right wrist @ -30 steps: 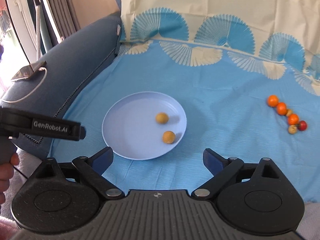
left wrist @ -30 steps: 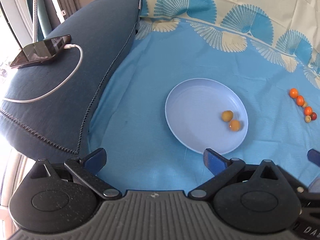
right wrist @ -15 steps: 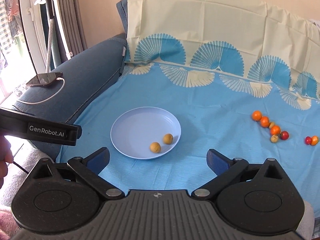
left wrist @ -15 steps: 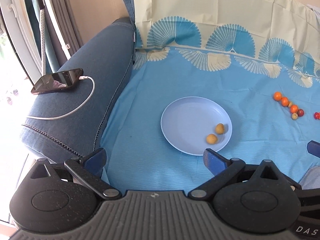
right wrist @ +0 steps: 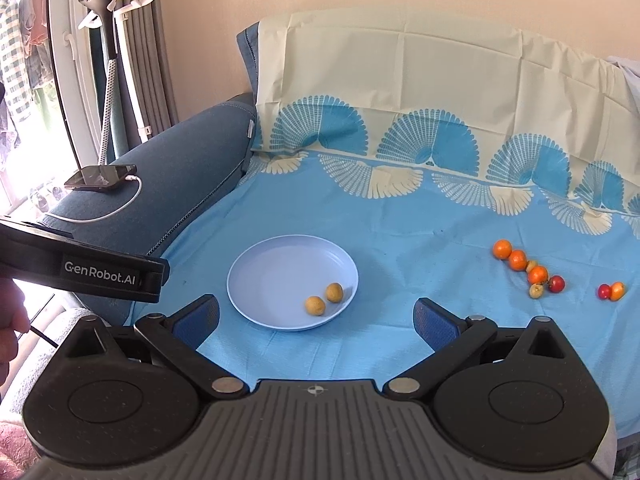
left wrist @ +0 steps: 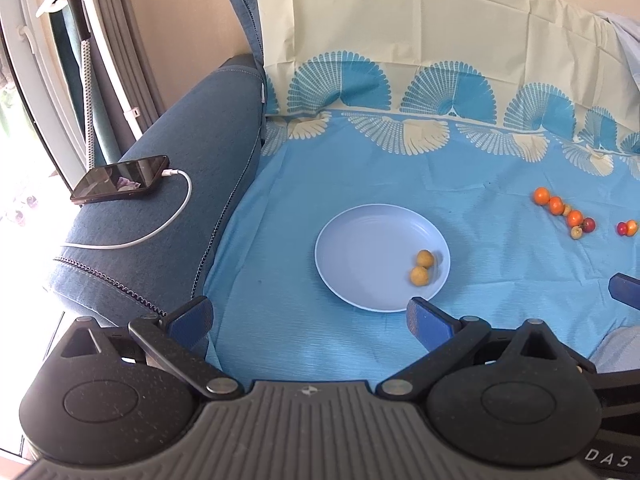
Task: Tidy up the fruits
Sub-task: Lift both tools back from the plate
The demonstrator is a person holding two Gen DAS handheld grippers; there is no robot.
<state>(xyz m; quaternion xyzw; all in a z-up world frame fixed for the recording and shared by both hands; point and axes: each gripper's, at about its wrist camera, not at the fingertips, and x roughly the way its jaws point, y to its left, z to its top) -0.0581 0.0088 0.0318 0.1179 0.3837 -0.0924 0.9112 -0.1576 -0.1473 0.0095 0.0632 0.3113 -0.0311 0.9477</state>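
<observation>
Left tool (left wrist: 308,314) and right tool (right wrist: 316,318): jaws spread, nothing held, both above the blue sheet (right wrist: 400,220). The plate (right wrist: 272,276) carries two yellow fruits (right wrist: 324,298) near its right rim. Orange and red fruits (right wrist: 528,270) lie in a row well apart to the right.

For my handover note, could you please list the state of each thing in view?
Left gripper: open, empty.
Right gripper: open, empty.
Plate: upright, holding two yellow fruits.
Orange fruits: loose on the cloth, in a row.
Phone: on the sofa arm, cable plugged in.
</observation>
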